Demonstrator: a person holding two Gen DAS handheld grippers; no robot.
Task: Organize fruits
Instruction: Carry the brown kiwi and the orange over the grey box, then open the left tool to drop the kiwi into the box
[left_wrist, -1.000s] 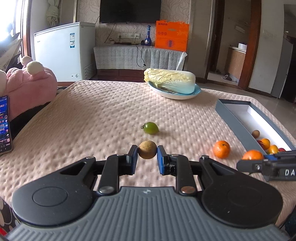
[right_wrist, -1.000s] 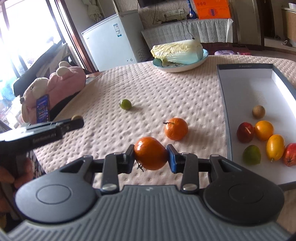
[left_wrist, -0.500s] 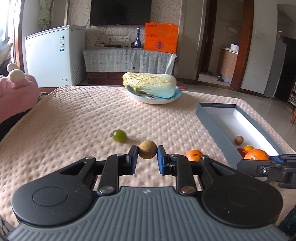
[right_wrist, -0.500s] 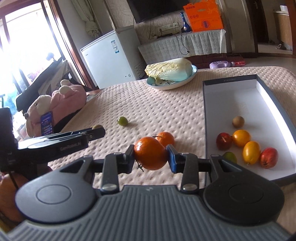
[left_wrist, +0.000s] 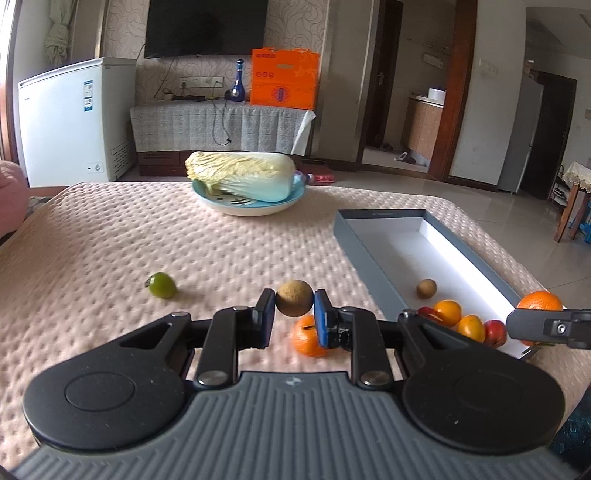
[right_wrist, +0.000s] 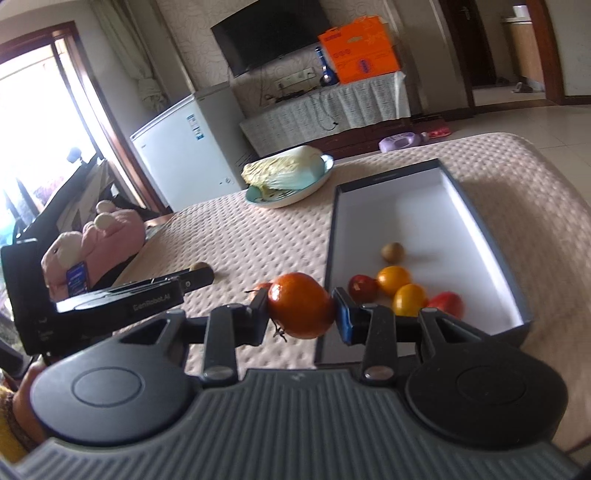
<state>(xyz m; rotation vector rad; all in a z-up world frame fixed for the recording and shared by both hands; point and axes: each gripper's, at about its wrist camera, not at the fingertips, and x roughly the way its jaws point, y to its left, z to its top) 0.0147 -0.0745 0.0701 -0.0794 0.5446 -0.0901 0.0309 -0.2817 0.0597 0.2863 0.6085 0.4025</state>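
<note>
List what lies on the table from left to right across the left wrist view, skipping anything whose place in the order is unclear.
green fruit → brown fruit gripped in the left claw → gray box → orange held in the right claw. The loose orange below the brown fruit overlaps it, so it is left out.

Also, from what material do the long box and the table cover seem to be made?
The box looks like stiff cardboard: thin straight grey walls, matte white inside, sharp folded corners; plastic is possible. The table cover seems a soft quilted fabric, pale pink and matte, with regular raised bumps all over.
</note>
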